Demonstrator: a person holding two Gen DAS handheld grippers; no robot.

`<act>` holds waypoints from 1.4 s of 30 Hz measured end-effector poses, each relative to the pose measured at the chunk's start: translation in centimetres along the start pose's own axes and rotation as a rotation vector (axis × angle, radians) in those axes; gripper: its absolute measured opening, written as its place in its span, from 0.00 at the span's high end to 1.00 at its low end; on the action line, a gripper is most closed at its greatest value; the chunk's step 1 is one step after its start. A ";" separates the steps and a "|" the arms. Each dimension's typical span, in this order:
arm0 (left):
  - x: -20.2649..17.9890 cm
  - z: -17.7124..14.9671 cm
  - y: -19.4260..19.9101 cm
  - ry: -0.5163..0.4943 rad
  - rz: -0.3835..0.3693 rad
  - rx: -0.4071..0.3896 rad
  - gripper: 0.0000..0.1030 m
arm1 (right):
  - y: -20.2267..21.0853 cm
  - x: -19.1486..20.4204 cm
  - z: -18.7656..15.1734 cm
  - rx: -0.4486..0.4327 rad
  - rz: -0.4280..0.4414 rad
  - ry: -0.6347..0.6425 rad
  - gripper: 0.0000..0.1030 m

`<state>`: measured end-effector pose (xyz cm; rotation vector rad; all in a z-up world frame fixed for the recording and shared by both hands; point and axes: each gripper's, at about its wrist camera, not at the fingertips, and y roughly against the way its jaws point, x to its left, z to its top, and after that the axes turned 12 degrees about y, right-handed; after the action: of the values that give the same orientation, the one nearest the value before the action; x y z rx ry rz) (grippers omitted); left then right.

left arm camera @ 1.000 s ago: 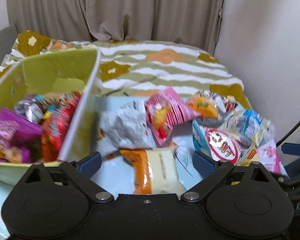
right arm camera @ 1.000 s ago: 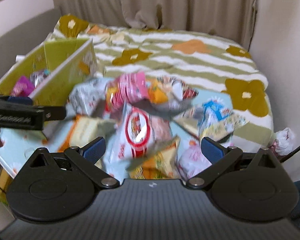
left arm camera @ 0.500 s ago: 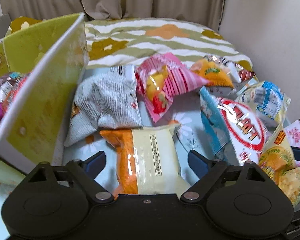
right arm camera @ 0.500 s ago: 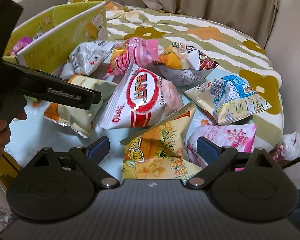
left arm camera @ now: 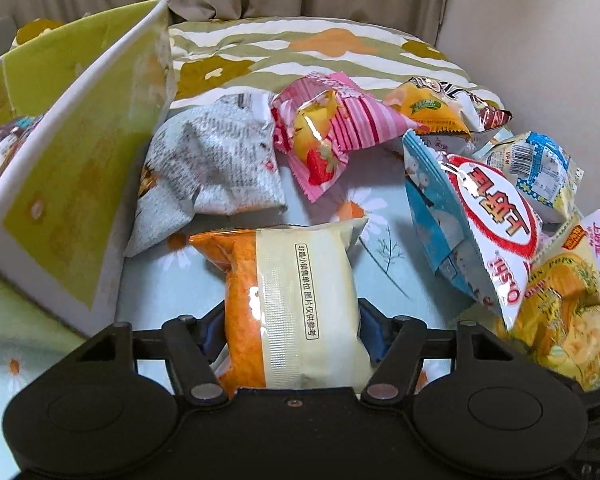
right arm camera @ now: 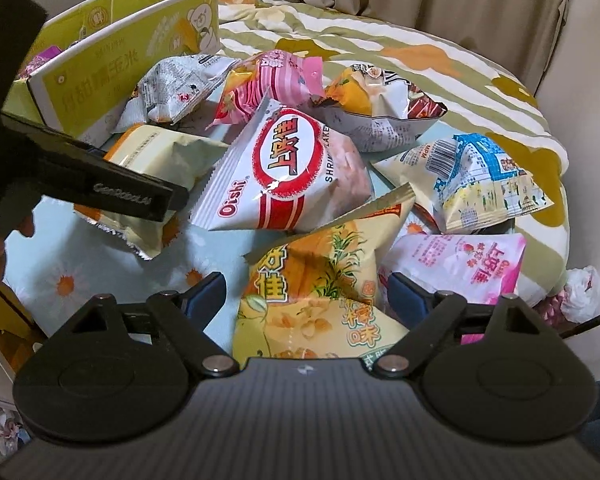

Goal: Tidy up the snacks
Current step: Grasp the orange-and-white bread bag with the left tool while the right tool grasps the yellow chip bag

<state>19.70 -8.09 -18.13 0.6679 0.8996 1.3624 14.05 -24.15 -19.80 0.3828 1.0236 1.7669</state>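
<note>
A pile of snack bags lies on a light blue daisy cloth. My left gripper point(left arm camera: 290, 322) is shut on the orange and cream snack bag point(left arm camera: 296, 300), its blue pads pressing both sides. The same bag shows in the right wrist view point(right arm camera: 156, 160) under the left gripper's body point(right arm camera: 100, 184). My right gripper point(right arm camera: 304, 296) is open, its jaws on either side of the yellow corn snack bag point(right arm camera: 320, 296), not pressing it. A white and red Oishi bag point(right arm camera: 288, 168) lies just beyond. A green cardboard box point(left arm camera: 72, 184) holding several snacks stands at the left.
Around lie a grey-white bag point(left arm camera: 216, 168), a pink striped bag point(left arm camera: 332, 132), an orange and white bag point(right arm camera: 372, 104), a blue and cream bag point(right arm camera: 476, 176) and a pink bag point(right arm camera: 460, 268). A flowered bedspread point(right arm camera: 420, 52), curtains and a wall lie behind.
Both grippers moved forward and down toward the pile. The left gripper closed onto the orange and cream bag. The right gripper's jaws narrowed around the yellow bag.
</note>
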 end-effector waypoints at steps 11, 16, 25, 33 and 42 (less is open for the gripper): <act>1.0 -1.5 2.5 0.026 0.001 -0.022 0.34 | -0.1 0.4 -0.8 0.008 -0.018 -0.010 0.09; 1.1 -1.8 4.0 0.037 -0.010 -0.041 0.34 | 0.3 0.2 -0.8 0.007 -0.021 -0.035 0.22; 1.2 -1.8 7.1 0.044 -0.029 -0.071 0.34 | 3.0 -0.2 -0.9 -0.009 -0.029 -0.109 0.36; 1.3 -1.1 10.8 0.047 -0.071 -0.121 0.34 | 6.6 -0.6 0.4 -0.022 -0.051 -0.180 0.36; 4.0 2.2 15.0 0.064 -0.082 -0.214 0.35 | 10.0 0.2 4.8 -0.107 -0.055 -0.206 0.36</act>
<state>13.57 -2.12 -5.02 0.4210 0.8088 1.3889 11.08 -23.06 -9.20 0.4548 0.7841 1.6865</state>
